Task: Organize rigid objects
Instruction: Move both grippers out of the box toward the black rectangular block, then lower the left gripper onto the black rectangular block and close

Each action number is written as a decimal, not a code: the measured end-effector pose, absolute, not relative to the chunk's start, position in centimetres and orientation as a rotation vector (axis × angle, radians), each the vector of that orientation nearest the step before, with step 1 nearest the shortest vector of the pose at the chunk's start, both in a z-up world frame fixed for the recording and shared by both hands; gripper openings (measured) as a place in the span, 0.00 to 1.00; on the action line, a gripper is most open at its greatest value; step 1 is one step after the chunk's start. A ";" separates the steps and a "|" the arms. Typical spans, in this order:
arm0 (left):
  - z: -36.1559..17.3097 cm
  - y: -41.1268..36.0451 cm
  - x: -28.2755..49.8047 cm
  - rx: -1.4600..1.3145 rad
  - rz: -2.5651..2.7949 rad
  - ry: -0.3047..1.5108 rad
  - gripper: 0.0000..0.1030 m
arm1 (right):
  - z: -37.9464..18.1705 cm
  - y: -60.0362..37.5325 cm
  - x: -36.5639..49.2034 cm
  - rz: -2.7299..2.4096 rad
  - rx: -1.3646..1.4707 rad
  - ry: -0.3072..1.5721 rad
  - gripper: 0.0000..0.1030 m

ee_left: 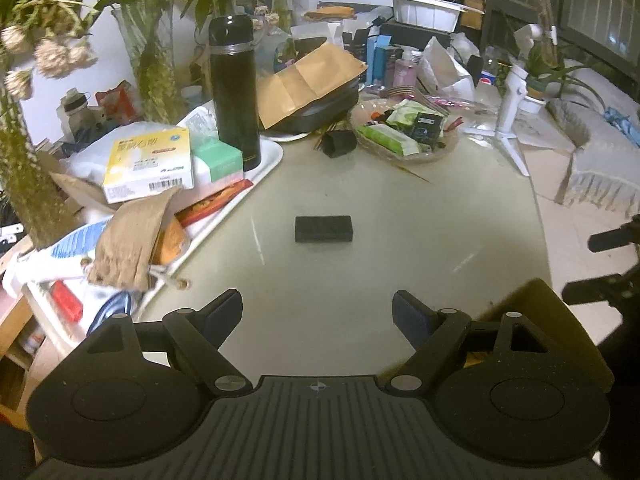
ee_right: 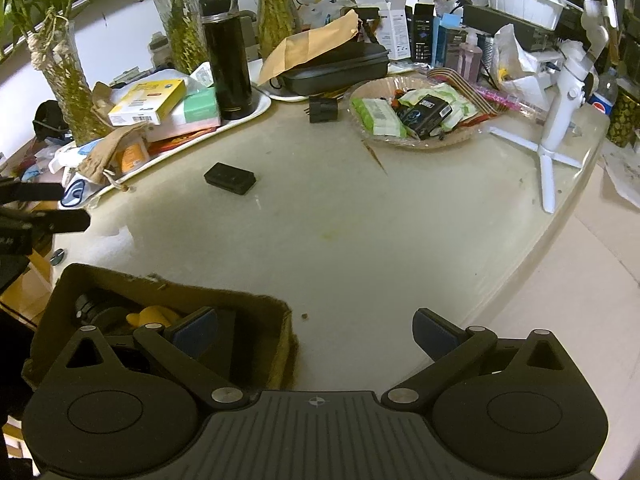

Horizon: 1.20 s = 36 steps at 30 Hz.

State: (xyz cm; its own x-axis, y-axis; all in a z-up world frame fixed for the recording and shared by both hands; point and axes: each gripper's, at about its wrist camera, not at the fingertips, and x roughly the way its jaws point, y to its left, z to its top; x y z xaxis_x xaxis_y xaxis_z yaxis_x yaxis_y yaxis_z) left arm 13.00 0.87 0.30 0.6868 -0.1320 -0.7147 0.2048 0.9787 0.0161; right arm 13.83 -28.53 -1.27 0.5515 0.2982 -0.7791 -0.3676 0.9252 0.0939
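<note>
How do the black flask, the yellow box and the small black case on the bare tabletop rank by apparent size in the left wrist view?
1. black flask, tallest by far.
2. yellow box.
3. small black case, smallest although nearest the camera.

Legible markings are few. Yellow-and-white medicine box (ee_left: 148,166), at 9 o'clock of the left wrist view on the tray: large Chinese characters on its yellow panel, too blurred to read, and a barcode along its lower edge. The same box in the right wrist view shows a barcode only. Bottle (ee_right: 602,100), at 2 o'clock on the far edge of the surface (ee_right: 360,220): red-white-blue round Pepsi emblem. Print on the upright cartons (ee_right: 424,32) at 12 o'clock is unreadable.
</note>
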 end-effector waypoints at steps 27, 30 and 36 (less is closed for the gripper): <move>-5.8 -2.1 27.7 0.127 -0.187 0.975 0.81 | -2.4 -29.9 16.0 0.400 0.030 0.938 1.00; -6.8 -2.4 29.3 0.110 -0.177 1.029 0.81 | -2.3 -29.8 15.7 0.403 0.022 0.930 1.00; -8.8 -2.7 31.0 0.073 -0.150 1.109 0.81 | -2.3 -29.7 15.7 0.410 0.022 0.930 1.00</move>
State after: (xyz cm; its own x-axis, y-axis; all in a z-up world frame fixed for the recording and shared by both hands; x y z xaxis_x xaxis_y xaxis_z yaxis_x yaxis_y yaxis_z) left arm 31.02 -2.67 -8.76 0.4366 -0.0844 -0.8957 0.1567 0.9875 -0.0166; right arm 15.73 -29.74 -2.26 0.5270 0.3521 -0.7735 -0.3333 0.9228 0.1930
